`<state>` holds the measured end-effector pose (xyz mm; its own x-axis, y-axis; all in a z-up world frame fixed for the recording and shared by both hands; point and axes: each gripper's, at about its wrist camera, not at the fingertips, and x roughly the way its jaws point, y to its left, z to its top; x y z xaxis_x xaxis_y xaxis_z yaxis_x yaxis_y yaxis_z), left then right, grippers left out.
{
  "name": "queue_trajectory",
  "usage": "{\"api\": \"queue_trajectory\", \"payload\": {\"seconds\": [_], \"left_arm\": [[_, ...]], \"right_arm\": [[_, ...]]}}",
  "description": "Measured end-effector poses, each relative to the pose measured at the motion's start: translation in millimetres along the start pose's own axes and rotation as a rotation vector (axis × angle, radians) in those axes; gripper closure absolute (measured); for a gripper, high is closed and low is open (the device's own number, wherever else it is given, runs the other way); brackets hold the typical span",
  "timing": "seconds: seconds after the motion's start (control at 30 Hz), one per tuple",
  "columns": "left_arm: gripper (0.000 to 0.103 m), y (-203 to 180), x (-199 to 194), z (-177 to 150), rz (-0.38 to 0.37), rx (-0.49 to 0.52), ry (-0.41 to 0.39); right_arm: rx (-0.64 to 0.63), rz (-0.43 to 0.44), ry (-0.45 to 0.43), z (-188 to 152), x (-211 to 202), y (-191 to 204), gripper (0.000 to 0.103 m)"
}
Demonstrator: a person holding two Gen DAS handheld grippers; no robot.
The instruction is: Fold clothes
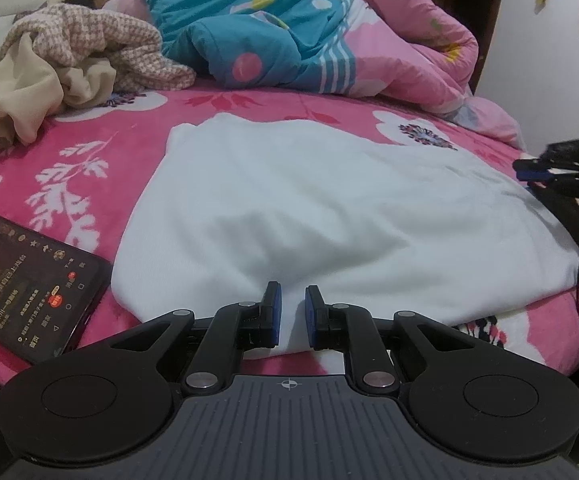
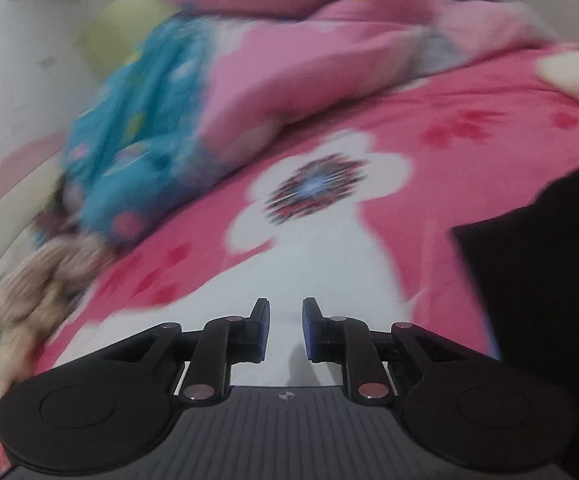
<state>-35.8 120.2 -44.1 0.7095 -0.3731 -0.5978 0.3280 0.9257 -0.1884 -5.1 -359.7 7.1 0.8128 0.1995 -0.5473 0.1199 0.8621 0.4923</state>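
While the left gripper (image 1: 292, 294) pinches the white garment's (image 1: 309, 208) near hem, the blurred right gripper (image 2: 286, 310), narrowly parted, seemingly holds nothing; it must grasp the far edge.

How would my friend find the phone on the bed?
Start at the pink flowered bed sheet and find the big white garment spread in its middle. Left of it, at the near edge, lies the flat black rectangular phone, apart from the cloth. It is the only hard, glowing thing there.

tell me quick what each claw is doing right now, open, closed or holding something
Left claw: jaws narrowly apart, a fold of the white garment between the pads; a grip cannot be told.
Right claw: jaws narrowly apart above white cloth, holding nothing.
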Motion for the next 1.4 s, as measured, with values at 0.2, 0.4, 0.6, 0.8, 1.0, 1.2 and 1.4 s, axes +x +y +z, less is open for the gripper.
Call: {"api": "queue_trajectory", "payload": {"seconds": [0.2,0.4,0.6,0.8,1.0,1.2,1.4], "left_arm": [[0.089,-1.0,0.3,2.2,0.009,-0.014,0.015],[0.089,-7.6,0.4,2.9,0.041,0.011,0.024],[0.089,-4.8,2.0,4.7,0.033,0.006,0.032],[0.089,-4.5,2.0,4.8,0.032,0.006,0.035],[0.089,-3.3,2.7,4.3,0.028,0.008,0.037],[0.088,-2.9,2.7,4.9,0.027,0.008,0.038],[0.088,-3.4,2.7,5.2,0.027,0.015,0.042]], "right_arm": [[0.028,0.051,0.166,-2.1,23.6,-16.5,0.085],[0.299,0.016,0.008,21.9,21.5,-60.2,0.085],[0.108,0.121,0.104,21.3,22.9,-26.7,0.084],[0.273,0.027,0.063,33.8,58.2,-61.1,0.095],[0.127,0.067,0.056,32.7,40.5,-22.3,0.091],[0.074,0.124,0.247,22.2,81.1,-3.0,0.092],[0.242,-0.054,-0.001,39.1,65.9,-43.6,0.103]]}}
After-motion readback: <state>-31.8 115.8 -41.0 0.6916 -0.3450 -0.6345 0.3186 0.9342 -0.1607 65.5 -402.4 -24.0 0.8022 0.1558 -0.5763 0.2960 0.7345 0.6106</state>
